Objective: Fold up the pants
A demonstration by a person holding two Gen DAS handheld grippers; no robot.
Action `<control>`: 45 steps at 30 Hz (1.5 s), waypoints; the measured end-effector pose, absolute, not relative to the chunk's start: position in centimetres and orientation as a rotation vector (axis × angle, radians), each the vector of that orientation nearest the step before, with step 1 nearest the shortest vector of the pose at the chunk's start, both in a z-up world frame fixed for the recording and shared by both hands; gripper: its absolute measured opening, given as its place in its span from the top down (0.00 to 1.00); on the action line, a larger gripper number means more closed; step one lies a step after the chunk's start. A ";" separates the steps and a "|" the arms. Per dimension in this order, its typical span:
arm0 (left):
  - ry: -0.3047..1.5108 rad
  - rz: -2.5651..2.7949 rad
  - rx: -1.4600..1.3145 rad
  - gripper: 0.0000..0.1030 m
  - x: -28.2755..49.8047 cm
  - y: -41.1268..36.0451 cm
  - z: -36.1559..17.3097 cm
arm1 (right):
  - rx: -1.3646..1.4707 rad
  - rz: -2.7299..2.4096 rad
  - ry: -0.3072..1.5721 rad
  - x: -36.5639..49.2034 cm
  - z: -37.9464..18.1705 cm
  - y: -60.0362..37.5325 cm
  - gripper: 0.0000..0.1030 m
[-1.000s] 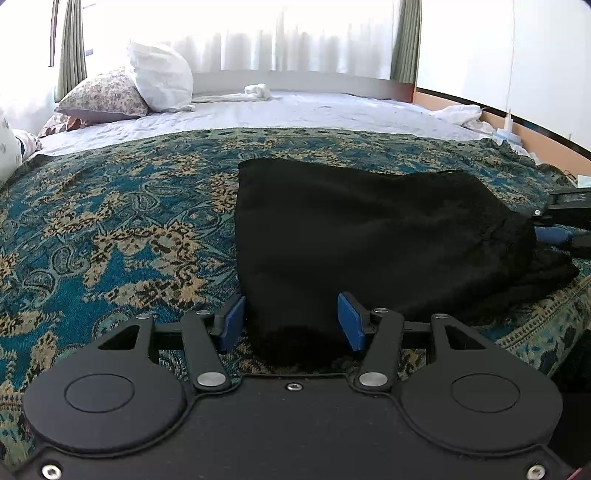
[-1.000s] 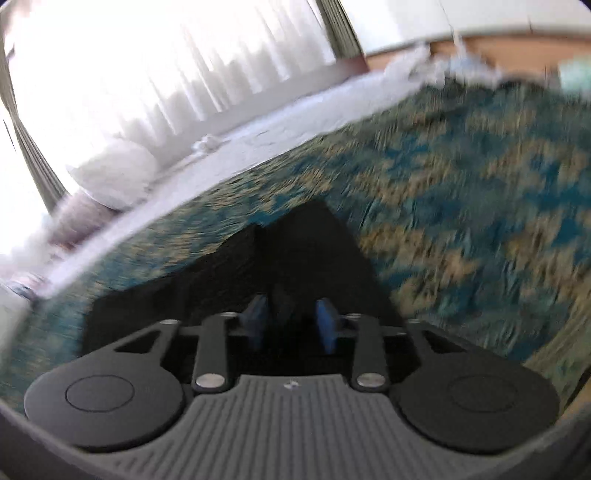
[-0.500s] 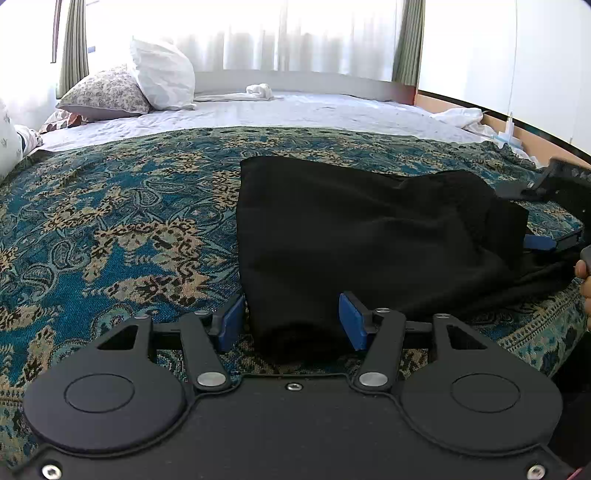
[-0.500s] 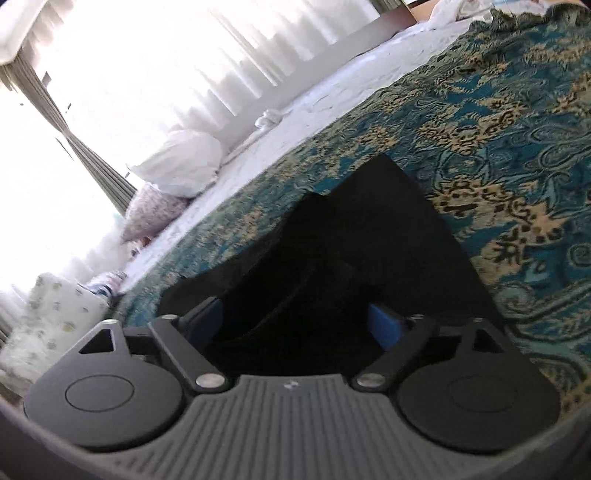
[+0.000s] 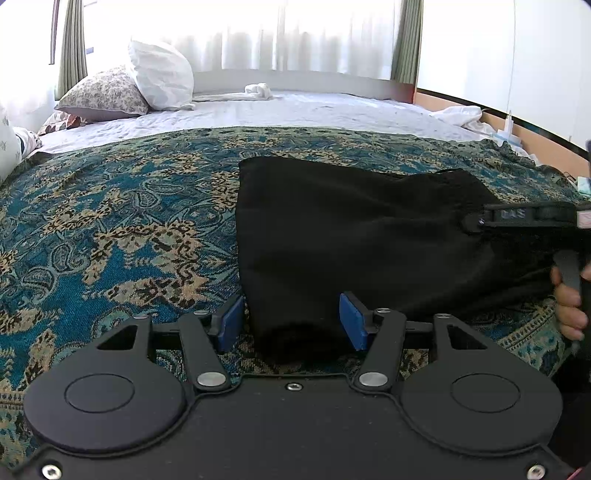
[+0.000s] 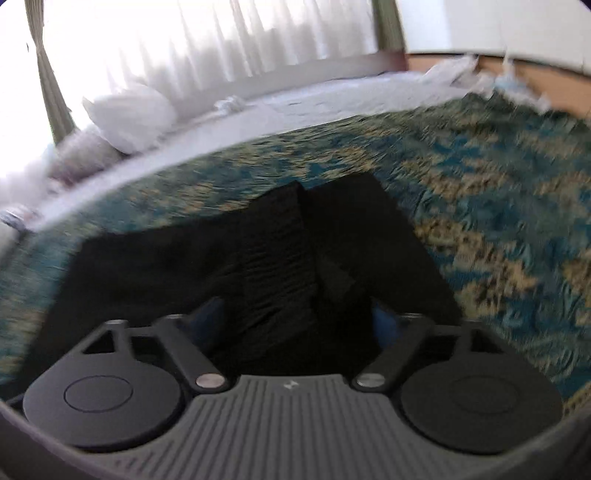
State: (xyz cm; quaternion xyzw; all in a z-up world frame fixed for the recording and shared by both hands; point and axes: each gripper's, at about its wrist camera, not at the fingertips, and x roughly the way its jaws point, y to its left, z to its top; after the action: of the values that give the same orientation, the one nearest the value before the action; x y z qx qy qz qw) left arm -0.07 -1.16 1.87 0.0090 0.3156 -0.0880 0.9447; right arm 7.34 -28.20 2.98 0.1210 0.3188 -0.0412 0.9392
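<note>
Black pants (image 5: pixel 354 236) lying folded on the patterned bedspread (image 5: pixel 110 229), near end between the spread jaws of the left gripper (image 5: pixel 291 323) — pads clear of the cloth, right gripper (image 6: pixel 295 325) just closing over bunched fabric — grip unclear, white pillow (image 5: pixel 160 75) far left.

Bed (image 5: pixel 295 110): white sheet, teal-and-tan patterned bedspread (image 5: pixel 110 221). Pillows (image 5: pixel 159 74): one white, one floral, at headboard. Window (image 5: pixel 240 33): sheer curtains, green drapes, strong backlight. Wall (image 5: pixel 480 48): white, right; low edging beneath, possibly wood.
</note>
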 end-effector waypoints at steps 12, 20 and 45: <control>0.614 -0.209 0.064 0.49 -1.1 -2.5 3.0 | 0.210 -0.234 0.549 4.6 4.9 -28.7 0.78; 0.648 -0.222 0.082 0.49 -1.7 -2.9 2.1 | 0.182 -0.207 0.519 4.4 3.3 -30.1 0.71; 0.592 -0.273 -0.027 0.82 1.3 -0.4 7.6 | -0.007 0.075 0.445 1.2 6.0 -21.5 0.39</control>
State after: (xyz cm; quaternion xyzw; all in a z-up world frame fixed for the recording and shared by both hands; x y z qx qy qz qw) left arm 1.28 -0.40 7.64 -0.0130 0.2909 -0.1342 0.9472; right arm 1.20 -21.45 6.04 -0.0036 0.2208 0.0374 0.9746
